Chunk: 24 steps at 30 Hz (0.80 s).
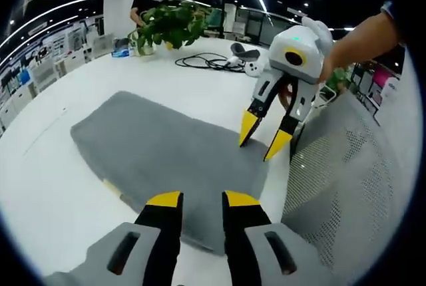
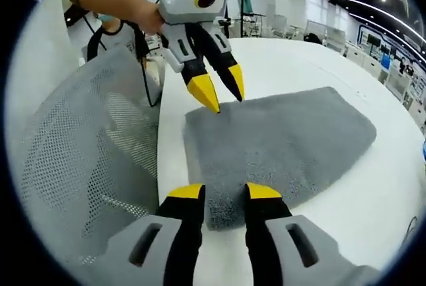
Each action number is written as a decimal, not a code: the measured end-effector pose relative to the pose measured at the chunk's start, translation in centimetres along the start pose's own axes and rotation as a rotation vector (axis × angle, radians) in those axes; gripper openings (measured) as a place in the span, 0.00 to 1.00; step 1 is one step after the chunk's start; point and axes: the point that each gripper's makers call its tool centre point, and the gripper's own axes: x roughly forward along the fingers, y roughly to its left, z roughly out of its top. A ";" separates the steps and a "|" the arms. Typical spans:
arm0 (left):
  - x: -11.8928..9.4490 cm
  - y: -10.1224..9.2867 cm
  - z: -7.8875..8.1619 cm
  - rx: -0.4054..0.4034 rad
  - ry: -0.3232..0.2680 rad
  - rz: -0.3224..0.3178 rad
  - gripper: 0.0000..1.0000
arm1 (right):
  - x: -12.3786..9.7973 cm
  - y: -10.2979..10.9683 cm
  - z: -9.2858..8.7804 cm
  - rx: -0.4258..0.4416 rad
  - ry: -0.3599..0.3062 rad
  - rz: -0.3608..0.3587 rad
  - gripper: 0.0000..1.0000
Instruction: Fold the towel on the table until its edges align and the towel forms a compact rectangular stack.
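A grey towel lies spread flat on the white table. In the left gripper view my left gripper is open, its yellow tips over the towel's near edge with nothing between them. My right gripper comes in from the right, open, its tips pointing down at the towel's edge by the table's side. In the right gripper view my right gripper stands open over a corner of the towel. The left gripper hangs open above the neighbouring corner, held by a hand.
A grey mesh chair back stands close against the table's edge beside the towel. At the far end are a potted plant, a coiled black cable, a white headset and a person.
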 end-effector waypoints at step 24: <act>1.5 -2.8 -5.0 0.264 0.226 0.016 0.33 | 1.9 0.8 -2.0 -0.219 0.089 -0.045 0.27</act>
